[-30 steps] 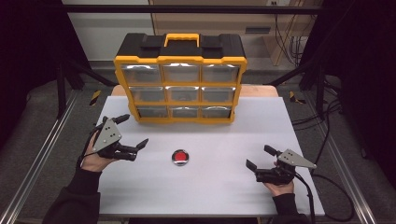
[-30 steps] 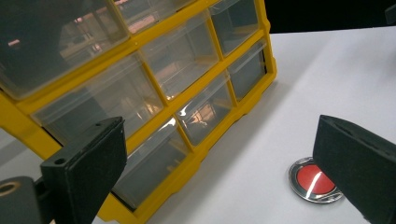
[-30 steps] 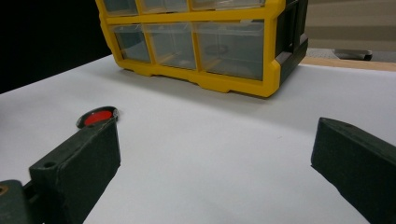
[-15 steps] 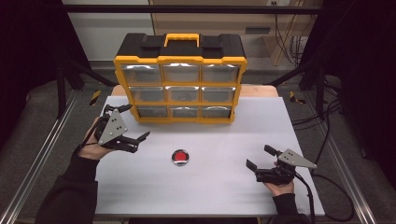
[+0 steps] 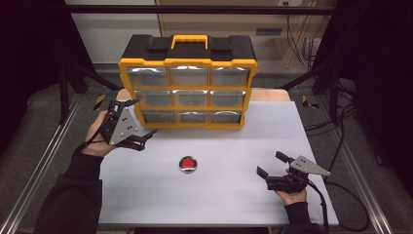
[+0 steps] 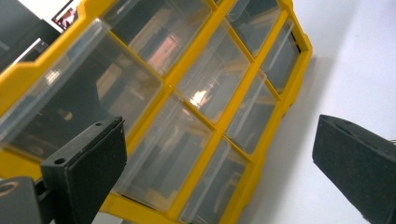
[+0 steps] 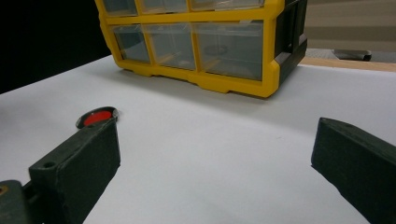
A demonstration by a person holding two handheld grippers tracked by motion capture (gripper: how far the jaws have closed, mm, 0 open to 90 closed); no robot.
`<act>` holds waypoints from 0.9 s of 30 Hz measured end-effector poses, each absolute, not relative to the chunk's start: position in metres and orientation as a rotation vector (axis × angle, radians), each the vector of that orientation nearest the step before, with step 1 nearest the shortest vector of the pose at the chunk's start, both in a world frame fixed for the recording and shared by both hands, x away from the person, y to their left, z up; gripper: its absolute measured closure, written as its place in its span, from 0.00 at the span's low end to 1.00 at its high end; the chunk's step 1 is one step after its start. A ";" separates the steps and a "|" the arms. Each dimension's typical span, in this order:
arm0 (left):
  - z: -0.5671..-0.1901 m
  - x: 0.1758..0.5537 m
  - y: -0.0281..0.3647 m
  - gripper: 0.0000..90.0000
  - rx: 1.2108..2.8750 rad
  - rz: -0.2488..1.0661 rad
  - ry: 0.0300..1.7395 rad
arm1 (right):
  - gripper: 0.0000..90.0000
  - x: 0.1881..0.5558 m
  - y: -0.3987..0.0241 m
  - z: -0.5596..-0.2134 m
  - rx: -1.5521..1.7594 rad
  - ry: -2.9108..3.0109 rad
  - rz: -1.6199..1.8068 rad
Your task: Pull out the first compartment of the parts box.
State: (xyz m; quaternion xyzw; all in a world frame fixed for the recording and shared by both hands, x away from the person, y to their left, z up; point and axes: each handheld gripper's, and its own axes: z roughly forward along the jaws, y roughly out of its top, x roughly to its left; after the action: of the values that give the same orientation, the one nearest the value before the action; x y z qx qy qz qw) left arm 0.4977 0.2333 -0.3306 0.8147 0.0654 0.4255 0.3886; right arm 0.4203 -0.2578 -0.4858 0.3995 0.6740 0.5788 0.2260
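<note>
Yellow-and-black drawer cabinet (image 5: 187, 83) stands at the far middle of the white table (image 5: 224, 195), nine clear drawers facing the person. Small red round disc (image 5: 188, 164) lies alone mid-table, well apart from both tools. Left gripper (image 5: 141, 126) held off the table just beside the cabinet's lower-left corner, fingers spread wide, holding nothing. Right gripper (image 5: 269, 164) low at the near right, fingers wide apart, empty. Dark surroundings; metal rails flank the table; cables on floor at right.

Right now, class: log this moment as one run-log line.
left gripper: open, raised at drawer organizer lower-left | right gripper: open, low over table | red disc: untouched, mid-table
</note>
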 end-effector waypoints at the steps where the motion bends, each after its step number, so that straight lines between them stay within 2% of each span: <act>1: -0.329 0.498 0.233 0.03 2.071 1.092 0.159 | 0.02 0.420 -0.258 -0.486 1.103 1.858 1.595; 17: -0.318 0.513 0.227 0.03 2.123 1.246 -0.010 | 0.02 0.420 -0.258 -0.486 1.107 1.857 1.597; 27: -0.308 0.524 0.223 0.04 2.146 1.321 -0.052 | 0.02 0.420 -0.258 -0.485 1.116 1.855 1.601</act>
State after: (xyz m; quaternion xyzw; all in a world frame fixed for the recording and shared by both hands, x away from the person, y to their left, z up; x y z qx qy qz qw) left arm 0.5240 0.2227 -0.3084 0.8107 -0.0196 0.4991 0.3053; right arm 0.4197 -0.2580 -0.4852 0.4041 0.6717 0.5797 0.2225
